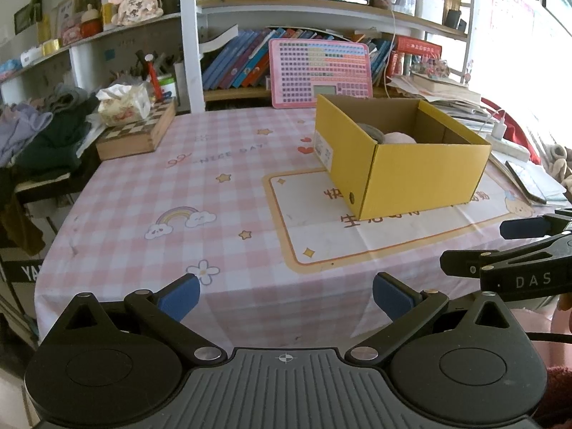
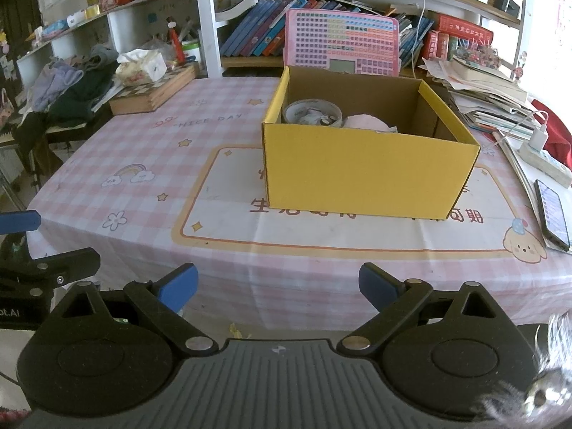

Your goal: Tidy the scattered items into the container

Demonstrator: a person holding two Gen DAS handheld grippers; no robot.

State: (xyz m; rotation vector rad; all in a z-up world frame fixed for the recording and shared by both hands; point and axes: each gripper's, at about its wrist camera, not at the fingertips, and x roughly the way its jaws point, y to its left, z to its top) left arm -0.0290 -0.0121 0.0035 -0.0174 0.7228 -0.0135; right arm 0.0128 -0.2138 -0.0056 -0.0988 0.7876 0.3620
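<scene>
one yellow box (image 2: 368,175), two items inside: tape roll (image 2: 311,111), pink bundle (image 2: 365,121); one phone (image 2: 553,214).

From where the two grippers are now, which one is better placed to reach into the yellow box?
Right, probably. The right gripper faces the yellow box almost straight ahead, and its view shows the items inside. From the left gripper the box stands off to the right. Both are open and empty.

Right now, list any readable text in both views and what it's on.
"NICE DAY": pink checked tablecloth.
"DAS": body of the right claw, seen from the left wrist view.
"生" and "期": tablecloth's cream panel; the yellow box hides the rest.
Box label, pink board, book spines, phone: too small or blurred.
</scene>
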